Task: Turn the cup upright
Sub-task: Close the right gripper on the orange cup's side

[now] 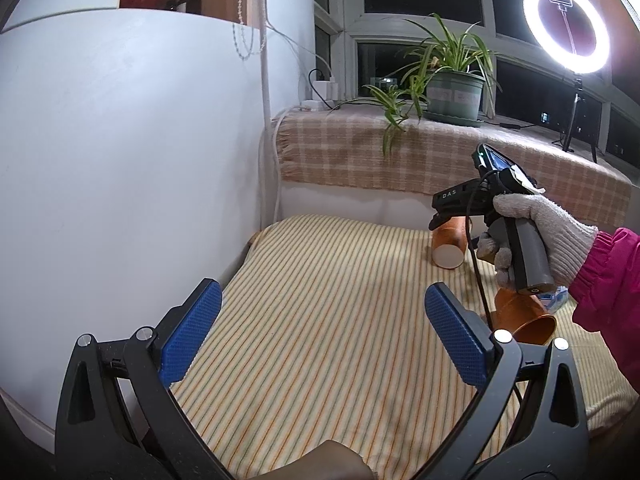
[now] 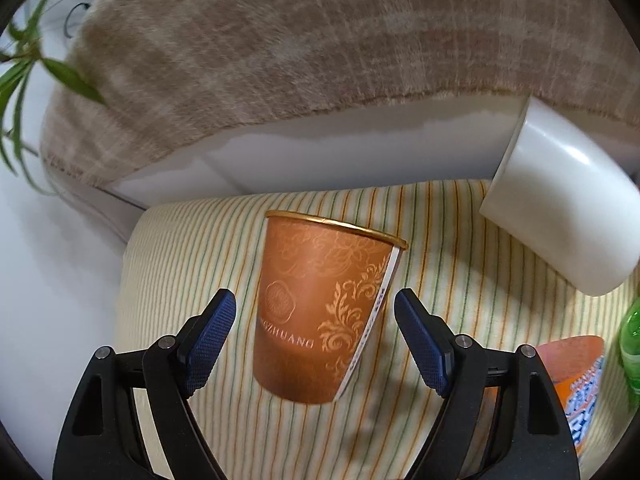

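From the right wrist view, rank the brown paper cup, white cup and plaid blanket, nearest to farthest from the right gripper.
1. Brown paper cup, between the right gripper's open fingers.
2. White cup, lying to the upper right.
3. Plaid blanket, on the ledge behind.

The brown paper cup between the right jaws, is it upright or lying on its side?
Lying on its side: the brown paper cup rests lengthwise on the striped cloth.

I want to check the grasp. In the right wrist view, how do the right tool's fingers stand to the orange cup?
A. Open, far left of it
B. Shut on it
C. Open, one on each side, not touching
C: the right tool is open, gaps showing between each finger and the cup.
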A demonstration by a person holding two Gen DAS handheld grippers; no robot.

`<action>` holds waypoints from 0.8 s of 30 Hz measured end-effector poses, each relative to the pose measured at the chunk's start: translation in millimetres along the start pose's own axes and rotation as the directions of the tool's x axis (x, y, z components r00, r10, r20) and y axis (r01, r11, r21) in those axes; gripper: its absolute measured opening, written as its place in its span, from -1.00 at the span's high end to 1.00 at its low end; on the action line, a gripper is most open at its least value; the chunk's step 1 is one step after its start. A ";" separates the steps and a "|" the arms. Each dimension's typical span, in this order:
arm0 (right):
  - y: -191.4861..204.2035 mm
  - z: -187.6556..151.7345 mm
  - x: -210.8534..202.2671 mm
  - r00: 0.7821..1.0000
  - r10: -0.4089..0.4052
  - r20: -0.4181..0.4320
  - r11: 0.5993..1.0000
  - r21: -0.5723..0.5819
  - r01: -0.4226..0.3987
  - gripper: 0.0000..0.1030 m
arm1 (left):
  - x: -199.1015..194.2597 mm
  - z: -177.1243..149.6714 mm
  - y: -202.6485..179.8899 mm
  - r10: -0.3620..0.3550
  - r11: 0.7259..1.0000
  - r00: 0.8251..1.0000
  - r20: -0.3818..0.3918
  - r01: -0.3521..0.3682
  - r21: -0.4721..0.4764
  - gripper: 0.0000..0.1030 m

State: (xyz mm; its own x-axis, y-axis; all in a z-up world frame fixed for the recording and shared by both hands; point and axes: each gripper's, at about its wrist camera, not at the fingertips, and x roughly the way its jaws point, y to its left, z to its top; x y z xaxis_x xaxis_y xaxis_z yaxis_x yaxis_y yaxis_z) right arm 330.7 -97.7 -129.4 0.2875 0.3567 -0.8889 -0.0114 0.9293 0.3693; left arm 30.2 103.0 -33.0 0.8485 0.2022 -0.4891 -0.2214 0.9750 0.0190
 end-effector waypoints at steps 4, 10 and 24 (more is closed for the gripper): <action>-3.9 1.6 11.1 1.000 0.007 -0.022 0.999 0.031 -0.006 -0.58 | -2.2 -2.9 2.3 0.005 1.000 1.000 -0.004 -0.005 -0.002 -1.00; -9.5 0.7 16.3 0.999 0.015 -0.052 0.998 0.065 -0.012 -0.54 | -3.4 -2.3 4.1 0.011 1.000 1.000 -0.007 -0.011 -0.003 -1.00; 3.5 4.0 -11.8 0.997 0.075 -0.002 0.997 -0.016 -0.075 -0.21 | -15.6 2.2 1.0 0.020 1.000 1.000 0.018 -0.020 0.007 -1.00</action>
State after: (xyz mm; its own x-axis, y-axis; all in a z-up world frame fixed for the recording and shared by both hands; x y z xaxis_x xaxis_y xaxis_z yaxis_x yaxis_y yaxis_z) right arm 331.0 -99.0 -116.5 0.2837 0.4255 -0.8593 -0.0478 0.9013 0.4305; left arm 17.8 101.1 -23.4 0.8526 0.2230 -0.4726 -0.2348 0.9714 0.0348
